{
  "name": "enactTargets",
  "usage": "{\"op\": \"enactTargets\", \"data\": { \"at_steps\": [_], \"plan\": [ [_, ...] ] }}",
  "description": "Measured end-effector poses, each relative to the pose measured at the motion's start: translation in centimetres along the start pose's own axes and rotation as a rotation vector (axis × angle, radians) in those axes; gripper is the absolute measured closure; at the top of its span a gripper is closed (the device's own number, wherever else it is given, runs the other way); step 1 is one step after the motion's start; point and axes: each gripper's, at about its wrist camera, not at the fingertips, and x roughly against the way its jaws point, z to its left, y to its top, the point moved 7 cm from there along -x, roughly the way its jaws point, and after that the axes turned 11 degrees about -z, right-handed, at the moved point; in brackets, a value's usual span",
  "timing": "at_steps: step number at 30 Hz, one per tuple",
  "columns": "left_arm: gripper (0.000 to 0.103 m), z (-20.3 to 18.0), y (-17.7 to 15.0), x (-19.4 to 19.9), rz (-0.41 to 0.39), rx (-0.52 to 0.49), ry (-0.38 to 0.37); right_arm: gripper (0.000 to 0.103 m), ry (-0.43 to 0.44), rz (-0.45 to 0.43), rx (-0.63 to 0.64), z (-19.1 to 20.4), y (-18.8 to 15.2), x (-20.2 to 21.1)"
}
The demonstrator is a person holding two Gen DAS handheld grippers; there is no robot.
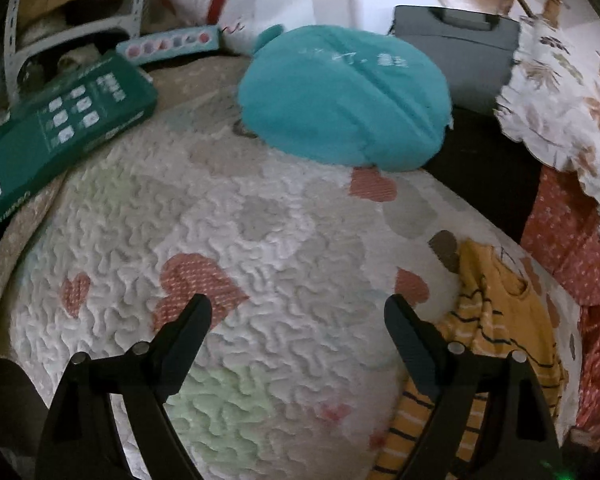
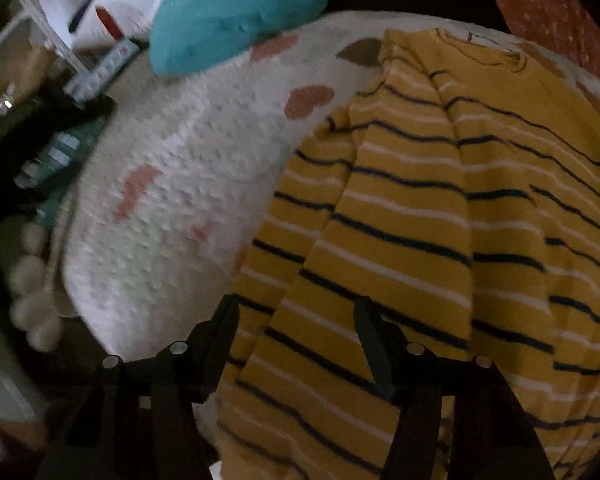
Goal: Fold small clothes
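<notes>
A small yellow shirt (image 2: 440,208) with dark and white stripes lies flat on a white quilted mat (image 2: 188,168) with heart shapes. One sleeve is folded in over its body. My right gripper (image 2: 296,308) is open, its jaws standing over the shirt's left side near the hem, holding nothing. In the left wrist view the shirt (image 1: 500,320) lies at the right edge of the mat (image 1: 260,260). My left gripper (image 1: 298,308) is open and empty above the bare mat, left of the shirt.
A teal round cushion (image 1: 340,92) lies at the mat's far edge. A green box (image 1: 60,128) sits at the far left, a grey case (image 1: 460,48) behind the cushion. Red dotted fabric (image 1: 572,240) and floral cloth (image 1: 560,92) lie to the right.
</notes>
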Motion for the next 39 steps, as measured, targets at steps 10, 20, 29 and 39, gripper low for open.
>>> {"op": "enactTargets", "data": {
  "at_steps": [10,20,29,39],
  "plan": [
    [0.015,2.1,0.5,0.1,0.025,0.101,-0.017,0.092,-0.02,-0.018,-0.076,-1.3,1.0,2.1],
    [0.015,9.8,3.2,1.8,-0.077,0.306,0.129,0.093,0.34,0.01,-0.217,5.9,6.2,-0.3],
    [0.015,15.4,4.7,3.9,-0.189,0.392,0.247,0.089,0.557,0.152,-0.232,18.0,10.1,-11.8],
    [0.015,10.9,4.3,2.8,-0.164,0.257,0.205,0.052,0.469,0.076,-0.079,16.2,11.5,-8.8]
  ]
}}
